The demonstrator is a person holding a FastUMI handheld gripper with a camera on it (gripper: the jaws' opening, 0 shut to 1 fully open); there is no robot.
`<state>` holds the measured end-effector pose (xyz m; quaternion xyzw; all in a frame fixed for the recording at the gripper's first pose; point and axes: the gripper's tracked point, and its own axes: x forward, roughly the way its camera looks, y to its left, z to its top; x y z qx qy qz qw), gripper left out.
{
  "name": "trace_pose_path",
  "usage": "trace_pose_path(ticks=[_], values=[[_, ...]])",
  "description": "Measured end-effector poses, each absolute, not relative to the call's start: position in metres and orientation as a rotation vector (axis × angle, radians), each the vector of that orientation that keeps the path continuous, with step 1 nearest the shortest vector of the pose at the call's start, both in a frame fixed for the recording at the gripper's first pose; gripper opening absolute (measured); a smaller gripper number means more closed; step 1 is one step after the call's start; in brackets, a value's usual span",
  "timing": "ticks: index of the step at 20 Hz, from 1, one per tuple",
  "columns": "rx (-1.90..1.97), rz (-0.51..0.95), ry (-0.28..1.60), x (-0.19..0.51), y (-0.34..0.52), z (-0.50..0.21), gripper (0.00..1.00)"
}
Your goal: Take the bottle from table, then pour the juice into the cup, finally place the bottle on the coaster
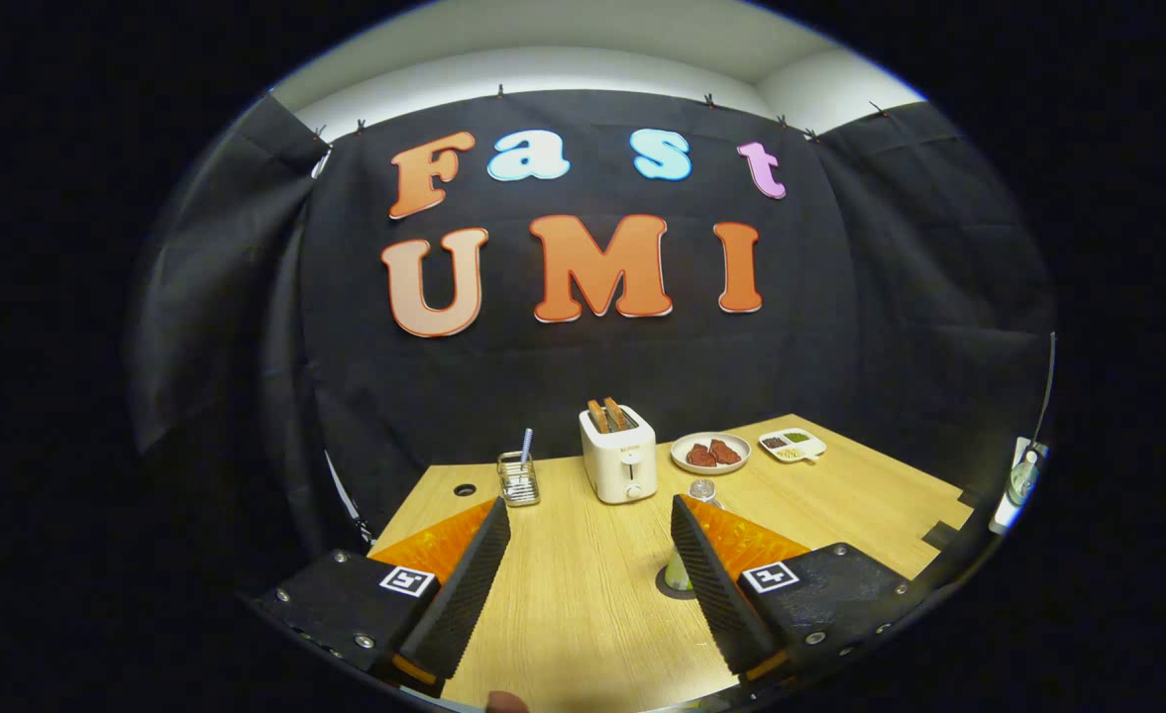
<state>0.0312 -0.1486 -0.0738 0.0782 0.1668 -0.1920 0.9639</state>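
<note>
My gripper is open and low over the wooden table, with nothing between its fingers. Just behind the right finger stands a pale green bottle. Most of its body is hidden by that finger. A clear top shows above the fingertip, and I cannot tell whether it belongs to the bottle. A dark round patch lies at the bottle's foot; it may be a coaster or a shadow. Beyond the left fingertip stands a clear glass cup with a striped straw in it.
A white toaster with two slices stands ahead, beyond the fingers. To its right are a plate of meat and a small divided dish. There is a cable hole at the table's far left. The black cloth wall rises behind the table.
</note>
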Motion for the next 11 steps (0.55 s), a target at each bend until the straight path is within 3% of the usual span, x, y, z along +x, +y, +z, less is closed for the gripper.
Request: trace_pose_path(ticks=[5, 11], values=[[0.201, -0.245, 0.198, 0.007, -0.078, -0.021, 0.97], [0.165, -0.231, 0.208, -0.013, -0.056, -0.024, 0.97]])
